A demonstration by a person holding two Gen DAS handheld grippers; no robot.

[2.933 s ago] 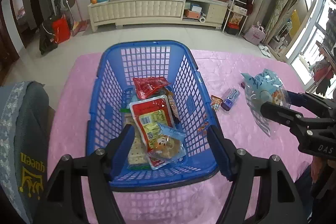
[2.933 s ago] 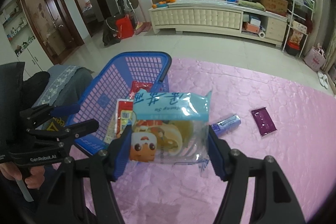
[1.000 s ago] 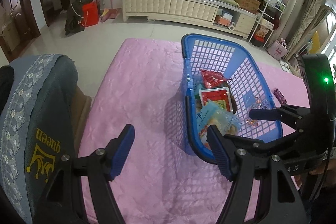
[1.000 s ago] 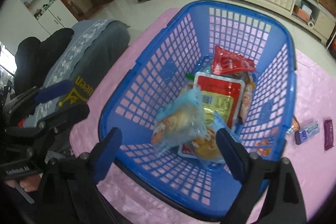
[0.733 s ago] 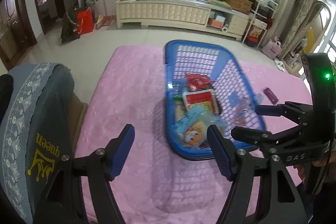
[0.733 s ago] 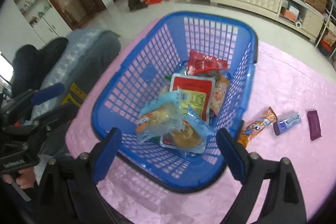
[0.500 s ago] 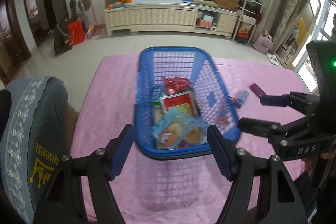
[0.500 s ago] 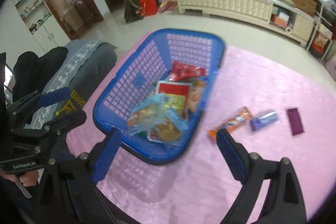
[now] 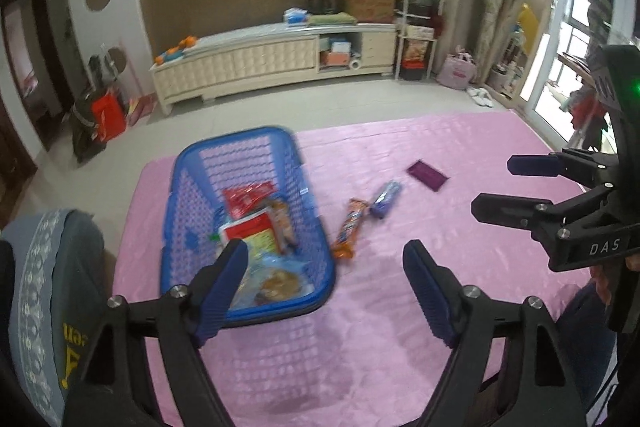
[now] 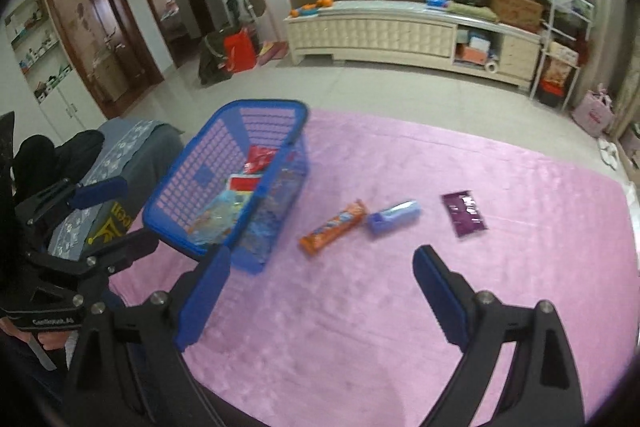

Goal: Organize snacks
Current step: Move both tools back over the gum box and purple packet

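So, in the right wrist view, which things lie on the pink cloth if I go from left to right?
blue basket → orange snack bar → blue-purple packet → dark purple packet

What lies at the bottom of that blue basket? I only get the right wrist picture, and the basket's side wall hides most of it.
Observer: The left wrist view looks down into the blue basket. A slim orange-brown packet lies along its right wall, beside a red-and-yellow pack.
Visitor: And at the near end?
Observer: A clear bag with a round brown pastry inside, partly behind a finger of the left gripper.
Visitor: Does the tool carrying my camera show anywhere?
Observer: Yes, the right gripper sits at that view's right edge, open and empty, with a green light on its body.
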